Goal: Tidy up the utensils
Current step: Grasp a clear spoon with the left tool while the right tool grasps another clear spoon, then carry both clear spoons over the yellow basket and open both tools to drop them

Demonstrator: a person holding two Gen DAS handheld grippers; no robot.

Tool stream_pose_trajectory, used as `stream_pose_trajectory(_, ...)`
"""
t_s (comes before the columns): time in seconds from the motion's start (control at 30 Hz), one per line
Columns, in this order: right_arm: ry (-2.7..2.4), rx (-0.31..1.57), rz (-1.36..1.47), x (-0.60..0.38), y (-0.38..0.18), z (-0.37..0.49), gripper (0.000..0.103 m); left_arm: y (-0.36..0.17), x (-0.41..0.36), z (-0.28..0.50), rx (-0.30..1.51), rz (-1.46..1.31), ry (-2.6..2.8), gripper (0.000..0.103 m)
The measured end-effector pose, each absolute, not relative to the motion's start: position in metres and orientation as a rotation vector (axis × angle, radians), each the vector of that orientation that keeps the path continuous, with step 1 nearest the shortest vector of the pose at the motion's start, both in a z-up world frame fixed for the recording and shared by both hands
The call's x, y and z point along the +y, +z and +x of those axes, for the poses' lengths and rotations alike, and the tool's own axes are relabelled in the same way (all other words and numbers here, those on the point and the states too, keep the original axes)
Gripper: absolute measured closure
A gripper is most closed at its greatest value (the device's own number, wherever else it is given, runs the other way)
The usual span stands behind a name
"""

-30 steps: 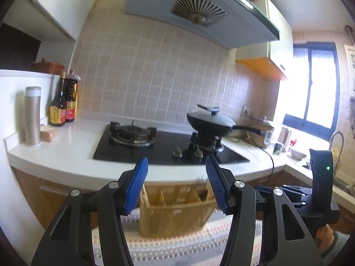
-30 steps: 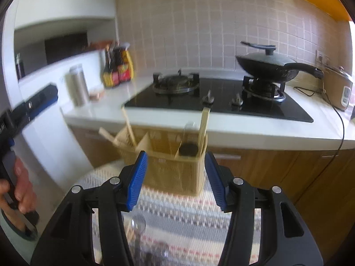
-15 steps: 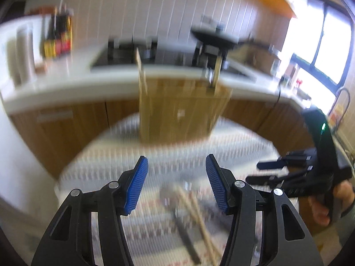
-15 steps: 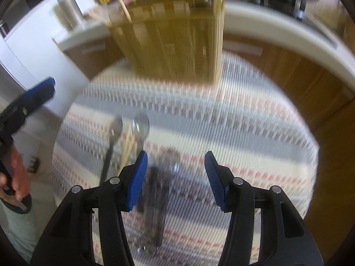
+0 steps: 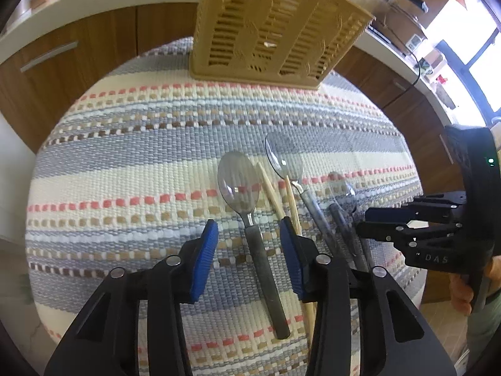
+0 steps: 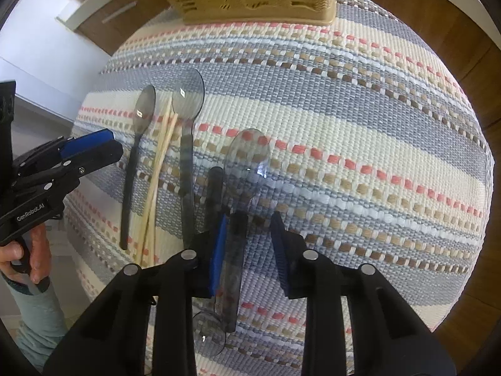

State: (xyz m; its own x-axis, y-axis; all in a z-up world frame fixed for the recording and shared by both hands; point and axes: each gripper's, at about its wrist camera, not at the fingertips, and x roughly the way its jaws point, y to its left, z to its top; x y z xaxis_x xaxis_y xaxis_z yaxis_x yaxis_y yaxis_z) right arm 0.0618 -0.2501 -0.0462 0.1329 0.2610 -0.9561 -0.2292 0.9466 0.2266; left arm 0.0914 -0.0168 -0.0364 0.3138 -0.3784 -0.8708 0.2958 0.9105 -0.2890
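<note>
left wrist view: the left gripper [image 5: 247, 250] hangs wide open over the striped mat [image 5: 125, 163], its blue pads either side of the dark handle of a clear spoon [image 5: 250, 219], gripping nothing. 2 wooden chopsticks [image 5: 281, 200] lie just right of that spoon, then more clear spoons. the tan utensil basket [image 5: 272, 28] stands at the mat's far edge.

right wrist view: the right gripper [image 6: 247, 247] is open too, straddling the handle of another clear spoon [image 6: 241, 185] without closing on it. the left gripper [image 6: 87, 147] shows at the left.
</note>
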Motion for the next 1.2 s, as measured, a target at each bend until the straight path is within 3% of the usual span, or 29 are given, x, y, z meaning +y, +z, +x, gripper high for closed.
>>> stream_pose_trajectory(0.1, 0.348, 1.386, -0.010, -0.243, -0.047, 0.058, 0.083, -0.041, -0.029, 0.091, 1.176, -0.039, -0.428, 0.067)
stream_pose_trajectory(0.6, 0.332, 1.393, -0.206, -0.204, -0.059, 0.046, 0.084, -0.053, -0.081, 0.096, 1.212, 0.177, -0.375, 0.067)
stream_pose_trajectory(0.63, 0.337, 1.392, -0.212, -0.201, -0.059, 0.046, 0.084, -0.055, -0.086, 0.097, 1.209, 0.191, -0.370, 0.067)
stream_pose_trajectory(0.7, 0.362, 1.386, -0.217, -0.201, -0.060, 0.048, 0.091, -0.055, -0.090, 0.095, 1.187, 0.231, -0.336, 0.087)
stream_pose_trajectory(0.77, 0.379, 1.391, -0.206, -0.201, -0.060, 0.047, 0.092, -0.055, -0.088, 0.094, 1.169, 0.227, -0.316, 0.092)
stream_pose_trajectory(1.0, 0.406, 1.345, -0.178, -0.227, -0.047, 0.037, 0.093, -0.045, -0.074, 0.087, 1.120, 0.113, -0.366, 0.093)
stream_pose_trajectory(1.2, 0.427, 1.235, -0.141, -0.244, -0.006, 0.033, 0.093, 0.001, -0.068, 0.070, 0.977, 0.075, -0.406, 0.093)
